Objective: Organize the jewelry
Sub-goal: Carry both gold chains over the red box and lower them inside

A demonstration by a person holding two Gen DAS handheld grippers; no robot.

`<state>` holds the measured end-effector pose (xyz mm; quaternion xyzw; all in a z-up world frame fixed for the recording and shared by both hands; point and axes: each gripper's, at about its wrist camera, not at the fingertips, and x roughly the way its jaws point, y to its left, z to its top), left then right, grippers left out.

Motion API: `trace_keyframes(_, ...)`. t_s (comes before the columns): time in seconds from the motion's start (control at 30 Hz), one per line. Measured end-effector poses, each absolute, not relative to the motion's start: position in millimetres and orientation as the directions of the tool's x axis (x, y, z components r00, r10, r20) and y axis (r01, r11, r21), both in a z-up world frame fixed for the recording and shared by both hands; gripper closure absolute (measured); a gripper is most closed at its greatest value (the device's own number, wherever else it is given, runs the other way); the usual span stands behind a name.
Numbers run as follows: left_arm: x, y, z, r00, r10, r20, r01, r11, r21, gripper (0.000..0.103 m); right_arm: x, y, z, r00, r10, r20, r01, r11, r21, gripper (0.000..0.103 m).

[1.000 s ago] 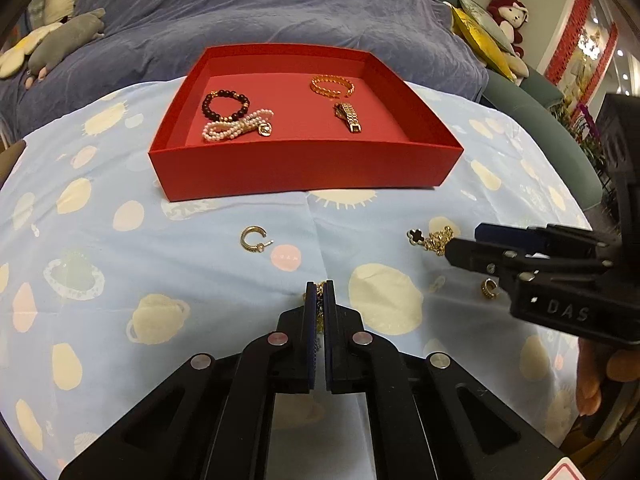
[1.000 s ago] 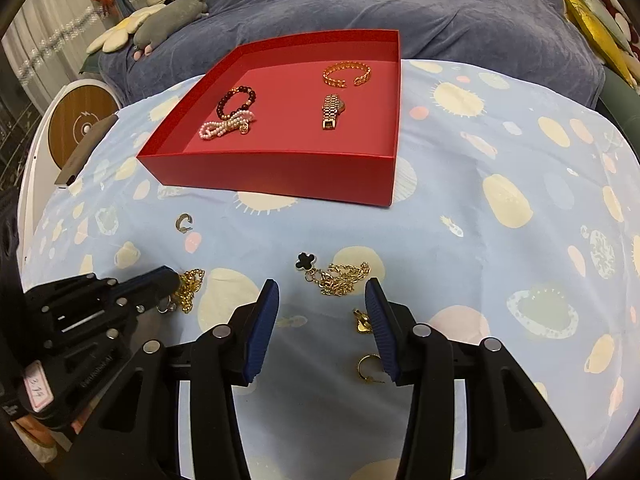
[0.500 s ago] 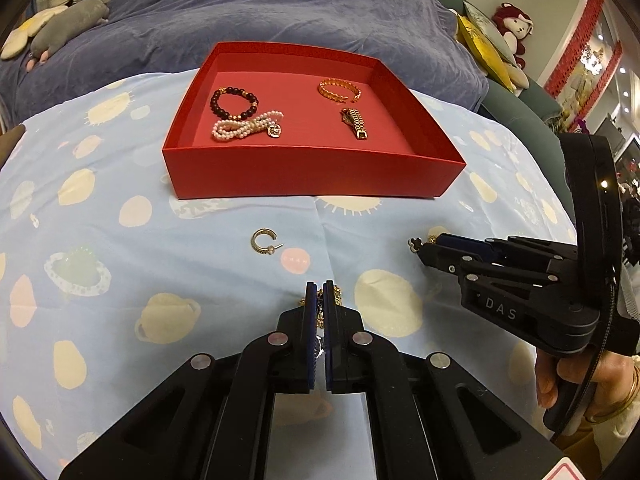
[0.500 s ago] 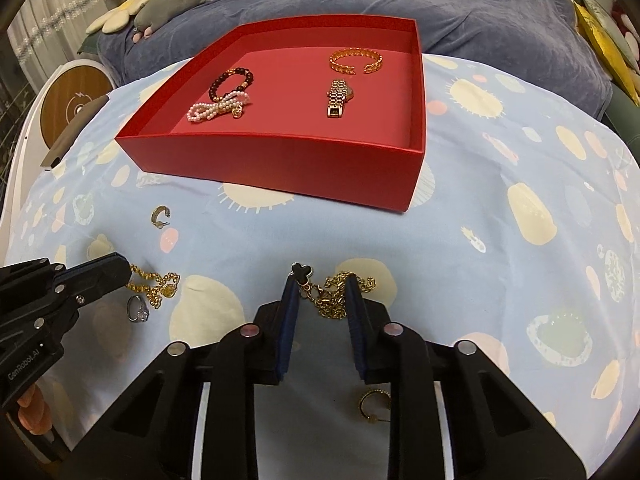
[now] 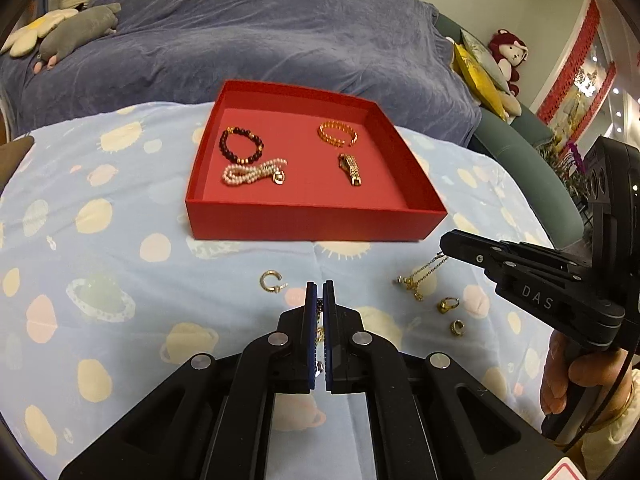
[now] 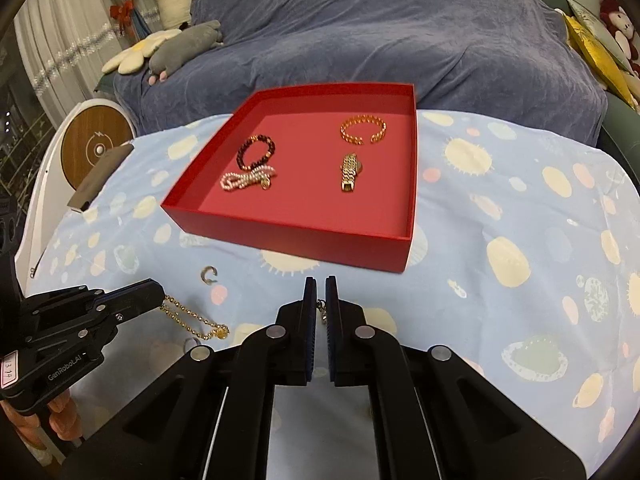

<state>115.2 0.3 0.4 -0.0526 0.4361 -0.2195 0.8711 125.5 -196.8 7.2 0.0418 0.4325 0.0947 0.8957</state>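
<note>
A red tray holds a dark bead bracelet, a pearl bracelet, a gold bangle and a gold watch band. My left gripper is shut on a gold bead chain and lifts it off the cloth. My right gripper is shut on a fine gold chain that hangs from it. A gold hoop lies in front of the tray.
The table has a light blue cloth with planet prints. Two small gold earrings lie at the right. A blue-covered sofa with soft toys stands behind the table.
My right gripper has closed on the fine gold chain and raised it. My left gripper has lifted with the bead chain. Both have moved up and toward the tray.
</note>
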Motion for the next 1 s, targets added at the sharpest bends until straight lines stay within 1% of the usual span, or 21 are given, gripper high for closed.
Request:
trace_keyframes(0.17,121,9,24,0.561,-0.435,-0.704,0.319,0.899,-0.301,0.102,127,-198,31,0.646,0.229,-0.728,-0.134,0.973,0.188,0.099)
trace_keyframes(0.37,135,11,58,0.621,-0.429,-0.656,0.322,0.903,-0.285,0.102,137,-195,60,0.696,0.245,-0.675,-0.136,0.968,0.210,0.099)
trace_keyframes(0.5,143,13,76,0.661,-0.419,-0.623,0.313,0.908,-0.279,0.102,141,-198,69,0.717,0.248,-0.652,-0.128,0.966,0.226,0.099)
trace_keyframes(0.73,161,15,85,0.677,-0.403,-0.616,0.293,0.915,-0.277,0.102,153,-203,78,0.732,0.240,-0.638,-0.116,0.966,0.231,0.099)
trace_keyframes(0.83,171,18,92,0.689,-0.397,-0.607,0.279,0.917,-0.284,0.102,161,-204,93,0.748,0.245,-0.617,-0.118,0.964,0.239,0.099)
trace_keyframes(1.0,189,17,110,0.715,-0.380,-0.587,0.269,0.924,-0.271,0.102,174,-203,124,0.786,0.233,-0.573,-0.131,0.968,0.214,0.099)
